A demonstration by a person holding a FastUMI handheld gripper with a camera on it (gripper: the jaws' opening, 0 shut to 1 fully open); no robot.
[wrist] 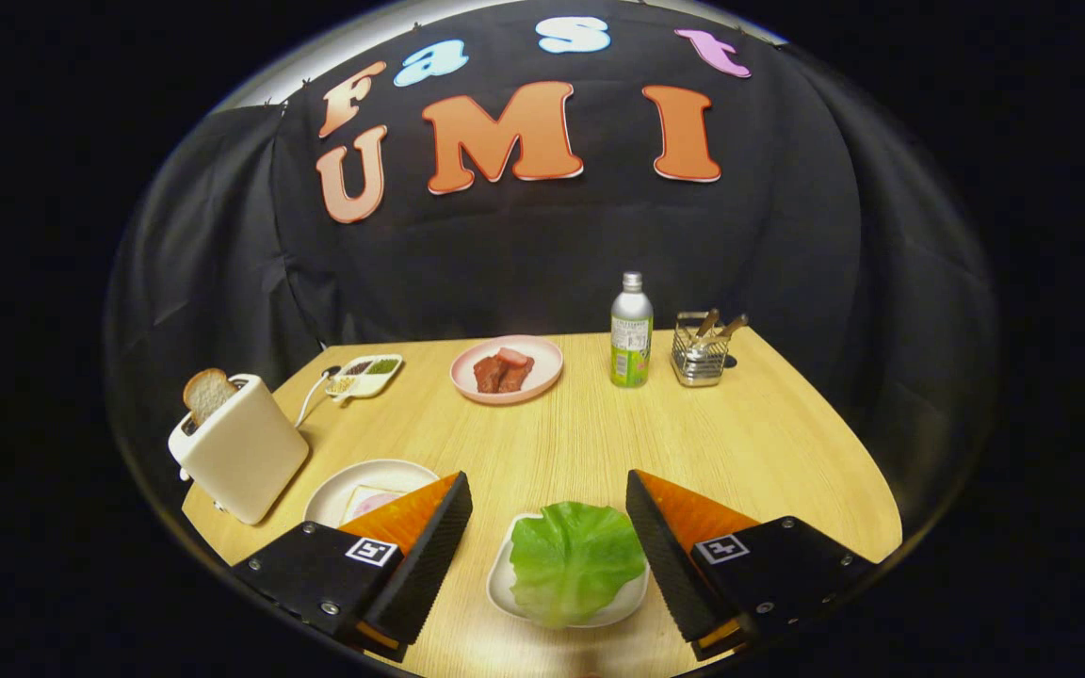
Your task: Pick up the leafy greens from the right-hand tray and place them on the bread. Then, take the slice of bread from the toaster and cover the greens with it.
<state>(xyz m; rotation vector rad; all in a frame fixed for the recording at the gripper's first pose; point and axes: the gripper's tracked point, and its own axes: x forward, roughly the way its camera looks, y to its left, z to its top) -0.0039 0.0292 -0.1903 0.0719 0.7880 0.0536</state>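
Green lettuce leaf [573, 557] on white tray [502, 589] between wide-open gripper [549, 494] fingers, untouched; bread slice [207, 392] in toaster [241, 454] far left.

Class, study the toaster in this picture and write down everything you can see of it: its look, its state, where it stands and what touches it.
The toaster is a cream, smooth, boxy thing with rounded corners, standing upright on the wooden table near its edge. A browned slice of bread sticks up out of its top slot. A white cord runs from behind it toward a small divided dish. A white plate lies just beside it. The open gripper is apart from it, its fingers flanking the leafy greens.
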